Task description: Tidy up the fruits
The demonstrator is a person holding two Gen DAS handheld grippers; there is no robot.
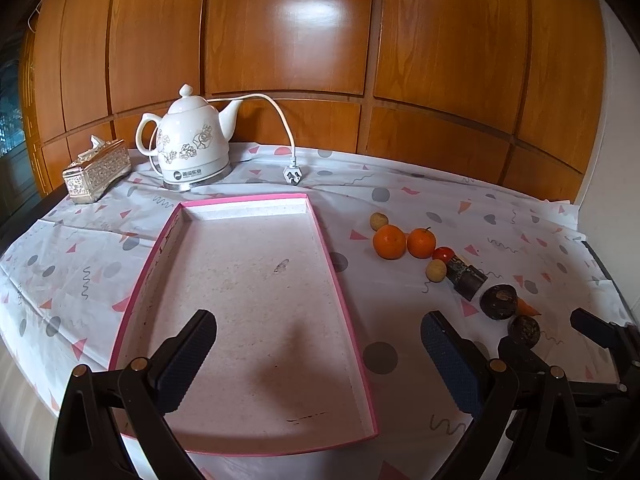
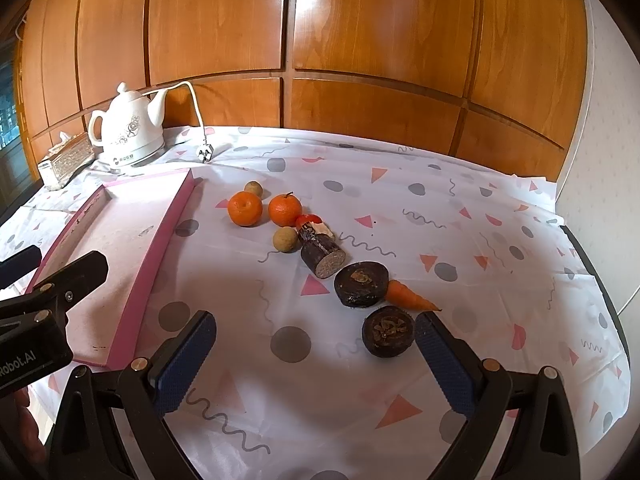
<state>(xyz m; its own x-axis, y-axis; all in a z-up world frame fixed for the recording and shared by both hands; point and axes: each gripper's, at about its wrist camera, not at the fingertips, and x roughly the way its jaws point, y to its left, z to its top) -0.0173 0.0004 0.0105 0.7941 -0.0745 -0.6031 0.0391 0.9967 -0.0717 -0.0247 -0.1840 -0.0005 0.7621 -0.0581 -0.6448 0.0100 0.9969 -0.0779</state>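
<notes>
A shallow pink-rimmed tray [image 1: 320,236] [image 2: 176,208] lies on the table with nothing in it. To its right sit two oranges [image 1: 389,241] [image 2: 245,208], two small tan round fruits [image 2: 286,239], a small red tomato [image 2: 306,220], a dark cut cylinder [image 2: 322,255], two dark round pieces [image 2: 361,284] and a small carrot [image 2: 408,297]. My left gripper [image 1: 320,364] is open and empty over the tray's near end. My right gripper [image 2: 316,360] is open and empty, with the nearest dark round piece [image 2: 387,331] just inside its right finger.
A white floral kettle [image 1: 192,148] with cord and plug [image 1: 294,176] and a silver tissue box [image 1: 96,172] stand at the back left. Wooden panels rise behind the table. A patterned cloth [image 2: 460,260] covers the table.
</notes>
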